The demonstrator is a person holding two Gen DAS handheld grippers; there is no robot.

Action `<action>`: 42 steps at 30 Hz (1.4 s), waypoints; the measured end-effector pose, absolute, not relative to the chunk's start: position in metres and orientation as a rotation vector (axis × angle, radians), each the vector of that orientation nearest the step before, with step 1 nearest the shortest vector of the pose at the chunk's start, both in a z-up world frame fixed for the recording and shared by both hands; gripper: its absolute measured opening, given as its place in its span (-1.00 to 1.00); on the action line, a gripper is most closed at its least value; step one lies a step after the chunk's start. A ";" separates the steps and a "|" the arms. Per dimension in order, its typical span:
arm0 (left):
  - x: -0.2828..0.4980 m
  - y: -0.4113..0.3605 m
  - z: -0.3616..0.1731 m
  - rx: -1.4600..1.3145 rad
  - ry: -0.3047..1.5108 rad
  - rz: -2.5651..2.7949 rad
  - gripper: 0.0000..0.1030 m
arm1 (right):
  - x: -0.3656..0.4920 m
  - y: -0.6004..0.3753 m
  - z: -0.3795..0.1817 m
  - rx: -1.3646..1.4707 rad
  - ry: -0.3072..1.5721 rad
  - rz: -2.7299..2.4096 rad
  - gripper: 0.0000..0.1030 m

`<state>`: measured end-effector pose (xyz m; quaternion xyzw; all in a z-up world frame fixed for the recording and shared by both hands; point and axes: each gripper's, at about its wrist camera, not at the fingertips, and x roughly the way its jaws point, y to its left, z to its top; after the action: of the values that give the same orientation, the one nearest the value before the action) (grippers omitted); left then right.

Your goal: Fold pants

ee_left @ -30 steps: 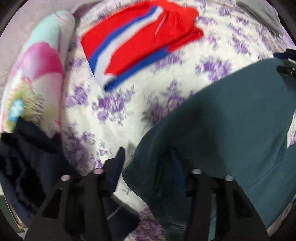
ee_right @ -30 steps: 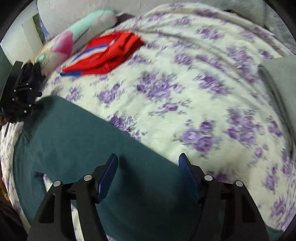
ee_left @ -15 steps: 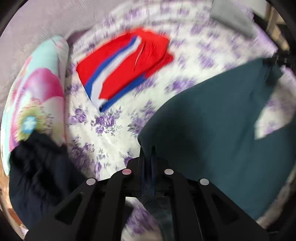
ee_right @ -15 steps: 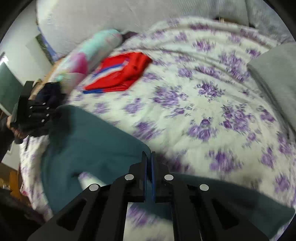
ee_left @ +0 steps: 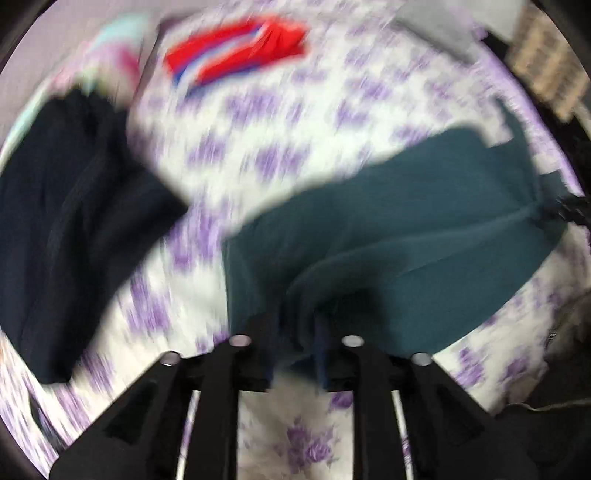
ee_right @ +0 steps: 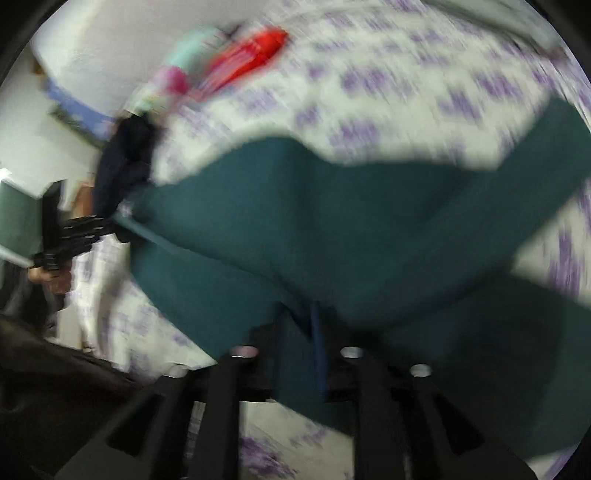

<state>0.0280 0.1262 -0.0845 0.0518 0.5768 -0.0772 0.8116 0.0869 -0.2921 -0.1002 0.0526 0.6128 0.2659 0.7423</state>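
Left wrist view, heavily blurred. Left hand-held gripper (ee_left: 295,332): jaws narrow, having just been opening, a bunched fold of the teal pants (ee_left: 424,221) between them; whether the pads press the cloth cannot be told. The pants lie spread across the right half of the bed (ee_left: 277,155), over its white cover with purple flowers, one layer doubled over another near the gripper. Dark navy garment (ee_left: 66,221): heaped at left on the bed, apart from the pants. Red garment with blue and white stripes (ee_left: 240,48): far side of the bed, well apart. Pastel pillow (ee_left: 114,44): upper left, beside the navy heap. Grey cloth (ee_left: 436,26): upper right edge.

Right wrist view, also blurred. Right hand-held gripper (ee_right: 295,332): jaws partly apart, having just been opening, teal pants (ee_right: 332,221) fabric draped between them; grip cannot be told. The pants fill the middle of the frame over the flowered bed (ee_right: 406,81). The left hand-held gripper (ee_right: 70,236) sits at the left end of the pants. Red garment (ee_right: 251,55) and navy garment (ee_right: 125,162) lie beyond, upper left.
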 end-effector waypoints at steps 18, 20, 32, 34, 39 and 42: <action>0.004 0.163 -0.086 -0.547 1.381 -0.093 0.41 | 0.055 -0.310 -0.042 0.239 1.146 0.460 0.20; 0.007 0.163 -0.088 -0.620 1.402 -0.085 0.41 | 0.055 -0.310 -0.040 0.241 1.135 0.454 0.24; 0.029 0.166 -0.136 -1.016 1.530 0.072 -0.70 | 0.052 -0.308 -0.032 0.277 1.082 0.444 0.25; 0.028 0.166 -0.128 -0.990 1.479 0.104 -0.92 | 0.052 -0.309 -0.029 0.277 1.078 0.440 0.25; 0.027 0.151 -0.067 -0.607 1.348 0.137 -0.92 | 0.057 -0.313 -0.031 0.273 1.082 0.423 0.25; 0.031 0.152 -0.066 -0.392 1.357 0.192 -0.78 | 0.062 -0.318 -0.041 0.250 1.112 0.361 0.25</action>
<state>0.0306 0.1521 -0.0665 -0.1797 0.6223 0.0879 0.7568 0.0622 -0.3179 -0.0405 0.1178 0.5236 0.1698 0.8265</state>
